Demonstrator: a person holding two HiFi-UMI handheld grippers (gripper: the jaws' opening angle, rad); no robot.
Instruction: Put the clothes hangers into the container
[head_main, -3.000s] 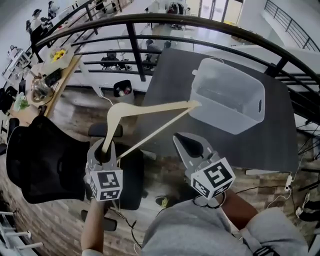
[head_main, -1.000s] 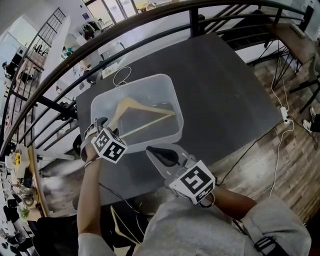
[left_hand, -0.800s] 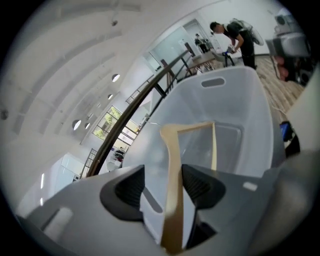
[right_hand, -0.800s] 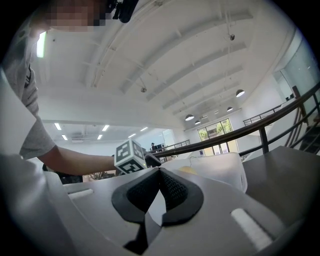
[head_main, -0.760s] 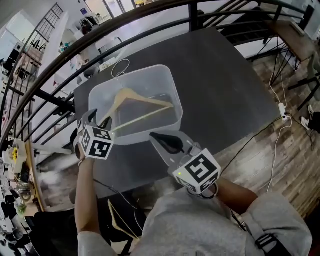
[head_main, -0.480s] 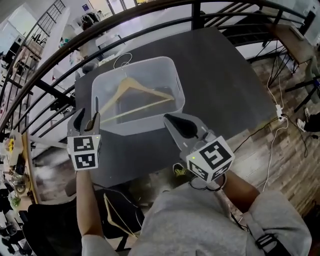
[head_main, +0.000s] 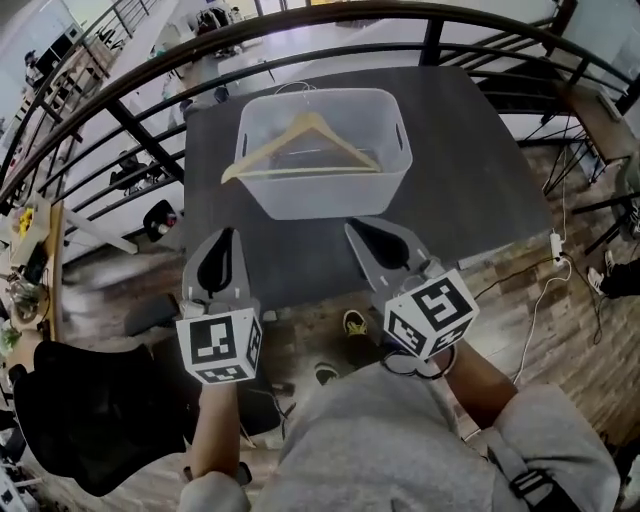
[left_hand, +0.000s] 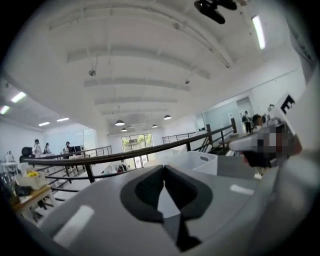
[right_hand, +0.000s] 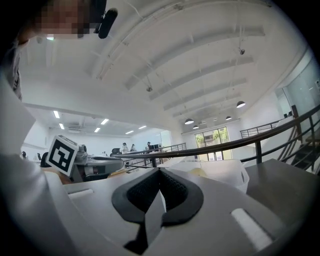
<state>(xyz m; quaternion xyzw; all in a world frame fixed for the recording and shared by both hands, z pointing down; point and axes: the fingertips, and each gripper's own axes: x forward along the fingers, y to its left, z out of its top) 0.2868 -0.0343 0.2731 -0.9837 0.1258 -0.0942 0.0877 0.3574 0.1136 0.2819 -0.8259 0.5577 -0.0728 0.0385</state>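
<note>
A wooden clothes hanger (head_main: 305, 143) lies inside the translucent plastic container (head_main: 396, 178) on the dark table; its wire hook reaches over the far rim. Both grippers hover near the table's front edge, apart from the container. My left gripper (head_main: 215, 262) has just been closing and is now shut with nothing between its jaws. My right gripper (head_main: 371, 243) is also shut and empty. In the left gripper view the shut left gripper (left_hand: 163, 169) points level toward the container (left_hand: 187, 161). The right gripper view shows the shut right gripper (right_hand: 160, 174), the container (right_hand: 225, 172) and the left gripper's marker cube (right_hand: 62, 154).
The dark grey table (head_main: 470, 170) stands against a curved black railing (head_main: 140, 130) with an open hall below. A black office chair (head_main: 80, 420) sits at lower left. Cables (head_main: 545, 290) run over the wooden floor at right. Shoes (head_main: 352, 322) lie under the table's edge.
My left gripper has let go of the hanger, drawn back from the container toward me, rolled and shut. The hanger now rests in the container. The right gripper shifted slightly.
</note>
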